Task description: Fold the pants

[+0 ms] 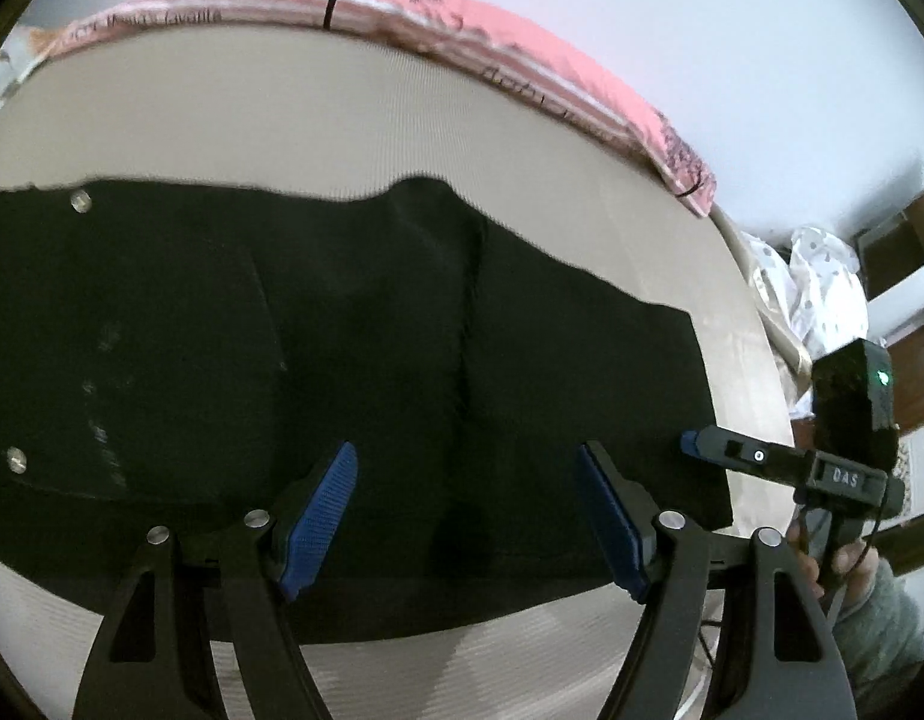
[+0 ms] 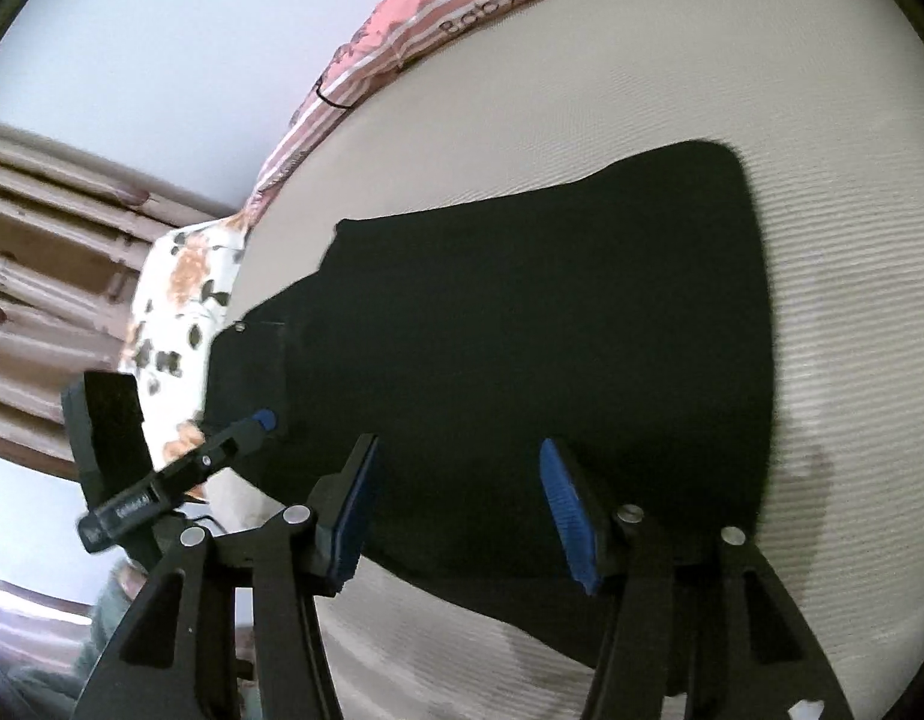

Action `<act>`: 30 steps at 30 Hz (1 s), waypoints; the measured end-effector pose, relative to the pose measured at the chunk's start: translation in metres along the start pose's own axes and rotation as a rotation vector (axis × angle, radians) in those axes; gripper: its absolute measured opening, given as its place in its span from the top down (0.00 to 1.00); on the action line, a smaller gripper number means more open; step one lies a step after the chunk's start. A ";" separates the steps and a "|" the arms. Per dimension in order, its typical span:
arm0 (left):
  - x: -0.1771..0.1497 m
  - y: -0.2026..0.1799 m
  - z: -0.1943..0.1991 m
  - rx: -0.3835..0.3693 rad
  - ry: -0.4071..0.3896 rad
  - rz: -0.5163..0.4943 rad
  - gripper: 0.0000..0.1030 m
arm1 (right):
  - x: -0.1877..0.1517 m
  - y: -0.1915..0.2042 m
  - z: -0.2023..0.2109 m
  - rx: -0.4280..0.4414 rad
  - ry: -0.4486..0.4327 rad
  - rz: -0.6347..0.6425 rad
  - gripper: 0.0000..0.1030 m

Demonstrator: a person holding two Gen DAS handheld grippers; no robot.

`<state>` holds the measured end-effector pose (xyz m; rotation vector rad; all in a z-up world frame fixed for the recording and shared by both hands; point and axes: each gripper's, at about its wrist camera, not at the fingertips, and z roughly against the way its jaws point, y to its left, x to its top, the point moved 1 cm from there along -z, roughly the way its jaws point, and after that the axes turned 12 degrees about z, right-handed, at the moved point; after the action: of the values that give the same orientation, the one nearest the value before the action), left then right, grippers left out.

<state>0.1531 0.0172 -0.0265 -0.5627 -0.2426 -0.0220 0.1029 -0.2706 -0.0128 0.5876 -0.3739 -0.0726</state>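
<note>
Black pants (image 1: 342, 330) lie flat and folded on a beige mattress (image 1: 282, 120), with metal buttons at their left end. My left gripper (image 1: 465, 462) hovers over the pants near their front edge. It is open, and its blue pads have only cloth below them and nothing between them. In the right wrist view the same pants (image 2: 522, 330) spread out ahead. My right gripper (image 2: 460, 450) stands open over their near edge with nothing in its jaws. A blue fingertip (image 1: 690, 441) of the right gripper shows at the pants' right edge.
A pink striped cloth (image 1: 522, 60) runs along the mattress's far edge against a white wall. A floral pillow (image 2: 180, 300) lies at the left end and a dotted white cloth (image 1: 822, 276) beyond the right end. A person's hand in a grey sleeve (image 1: 870, 600) holds the right gripper.
</note>
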 end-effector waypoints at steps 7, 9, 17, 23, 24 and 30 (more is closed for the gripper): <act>-0.008 -0.004 -0.017 0.036 0.051 -0.025 0.44 | -0.010 -0.003 0.008 -0.069 0.005 0.051 0.49; -0.017 -0.002 -0.026 0.061 0.089 -0.034 0.51 | -0.018 -0.002 0.005 -0.078 0.021 0.066 0.49; -0.045 -0.019 -0.028 0.173 0.034 -0.158 0.51 | -0.042 -0.003 0.002 -0.042 0.055 0.094 0.49; -0.044 -0.023 -0.021 0.202 0.020 -0.180 0.51 | -0.039 0.002 0.009 -0.060 0.079 0.130 0.49; -0.041 -0.025 -0.019 0.202 0.003 -0.181 0.51 | -0.033 0.005 0.012 -0.082 0.061 0.153 0.50; -0.013 -0.051 -0.005 0.186 -0.153 -0.254 0.50 | 0.004 0.013 0.033 -0.326 -0.087 0.290 0.53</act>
<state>0.1376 -0.0289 -0.0069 -0.3459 -0.4596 -0.2010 0.0945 -0.2777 0.0210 0.2046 -0.5165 0.1181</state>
